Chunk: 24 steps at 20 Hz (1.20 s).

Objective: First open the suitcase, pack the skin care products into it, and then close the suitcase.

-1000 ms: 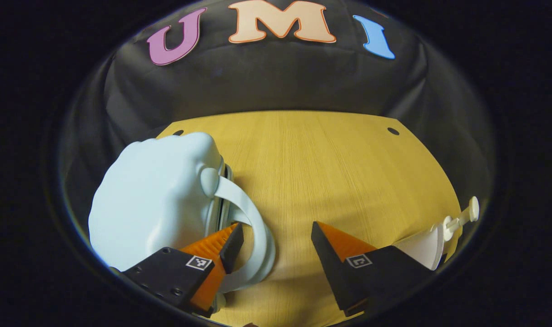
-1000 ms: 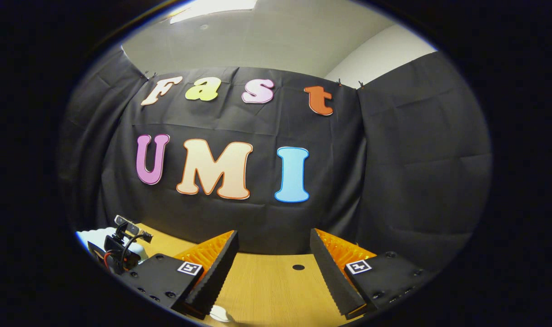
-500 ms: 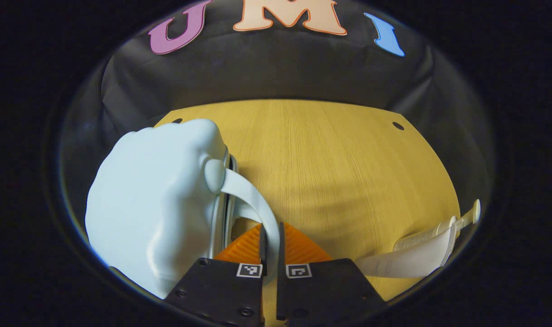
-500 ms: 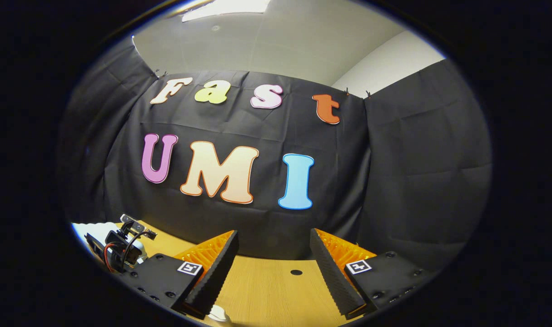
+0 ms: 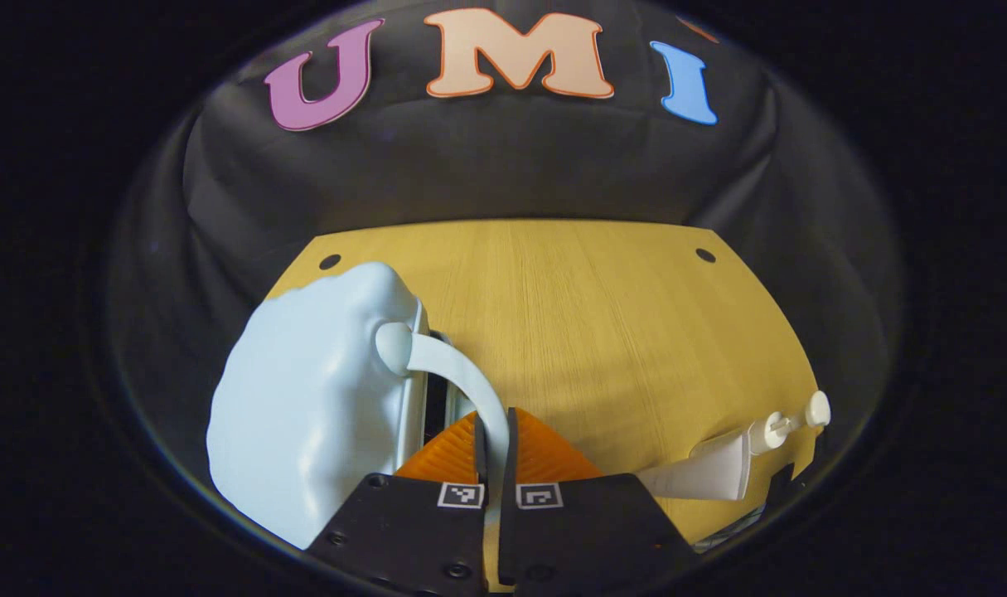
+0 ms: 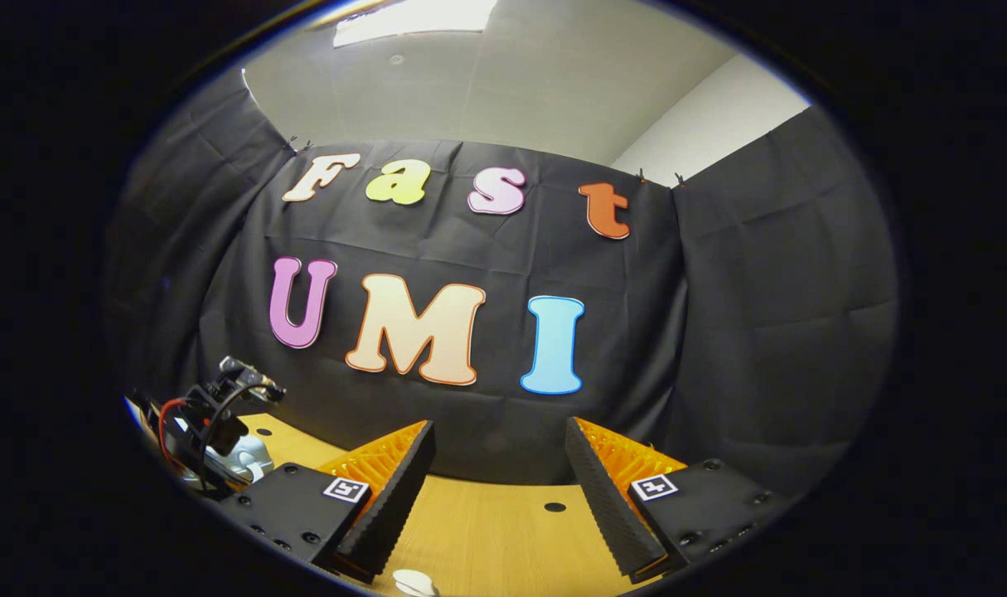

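Note:
A pale blue suitcase [image 5: 312, 414] lies on the wooden table [image 5: 602, 315] at the left of the left gripper view. Its curved handle [image 5: 462, 377] arcs out from its side, and my left gripper [image 5: 495, 419] is shut on the lower part of that handle. A narrow dark gap shows along the seam between the two shells. A white pump bottle [image 5: 718, 468] lies on its side at the table's right edge. In the right gripper view, my right gripper [image 6: 499, 435] hangs open above the table [image 6: 503, 539], facing the back wall, with nothing between its fingers.
The other gripper's body with red wiring [image 6: 209, 414] shows low at the left of the right gripper view. A small white object [image 6: 414, 582] peeks in at the bottom edge there. Round holes [image 5: 705, 254] mark the table's far corners.
My left gripper shut on the suitcase handle from open. The suitcase side has since shifted with the handle and the seam gap looks wider. My right gripper rose slightly, still open.

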### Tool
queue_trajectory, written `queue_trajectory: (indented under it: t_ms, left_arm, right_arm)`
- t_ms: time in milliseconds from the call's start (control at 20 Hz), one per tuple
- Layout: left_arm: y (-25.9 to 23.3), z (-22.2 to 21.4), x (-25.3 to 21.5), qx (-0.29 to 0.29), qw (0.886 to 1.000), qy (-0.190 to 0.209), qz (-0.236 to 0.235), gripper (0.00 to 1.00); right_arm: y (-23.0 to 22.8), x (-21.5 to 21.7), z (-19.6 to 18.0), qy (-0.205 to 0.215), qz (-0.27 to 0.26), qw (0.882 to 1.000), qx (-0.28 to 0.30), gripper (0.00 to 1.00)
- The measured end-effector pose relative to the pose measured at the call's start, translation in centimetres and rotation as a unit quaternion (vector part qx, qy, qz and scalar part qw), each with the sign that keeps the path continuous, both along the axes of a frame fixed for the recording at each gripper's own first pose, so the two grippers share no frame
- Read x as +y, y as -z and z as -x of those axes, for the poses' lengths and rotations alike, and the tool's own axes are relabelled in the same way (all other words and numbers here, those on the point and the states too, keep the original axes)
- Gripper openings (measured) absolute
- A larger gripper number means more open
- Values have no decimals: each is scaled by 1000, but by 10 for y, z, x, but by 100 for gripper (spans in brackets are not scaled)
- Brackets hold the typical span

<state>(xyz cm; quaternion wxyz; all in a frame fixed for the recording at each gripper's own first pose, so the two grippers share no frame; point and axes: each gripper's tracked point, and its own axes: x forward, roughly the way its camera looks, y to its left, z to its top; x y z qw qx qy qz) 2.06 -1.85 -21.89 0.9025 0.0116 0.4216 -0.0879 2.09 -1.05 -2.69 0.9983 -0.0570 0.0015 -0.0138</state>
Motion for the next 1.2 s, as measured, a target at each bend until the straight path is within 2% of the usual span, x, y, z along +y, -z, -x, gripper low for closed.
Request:
queue_trajectory:
  t_ms: [200,400,750,950,1200]
  left_arm:
    - [-29,-3,24,-22,1000,3,7,0]
    - [-60,-11,55,-49,999,11,-6,0]
    - [-113,-32,135,-105,994,-18,-28,0]
    - [-125,-40,175,-118,992,-31,-26,0]
    - [-130,-49,231,-133,989,-43,-52,0]
  right_arm:
    - [-4,17,-4,-13,-8,1000,-4,99]
    - [-3,34,-13,-24,-15,1000,-3,99]
    - [-7,67,-30,-26,-22,999,-12,98]
    - [-10,92,-36,-29,-25,999,-15,98]
    - [-18,113,-36,-25,-13,999,-24,98]
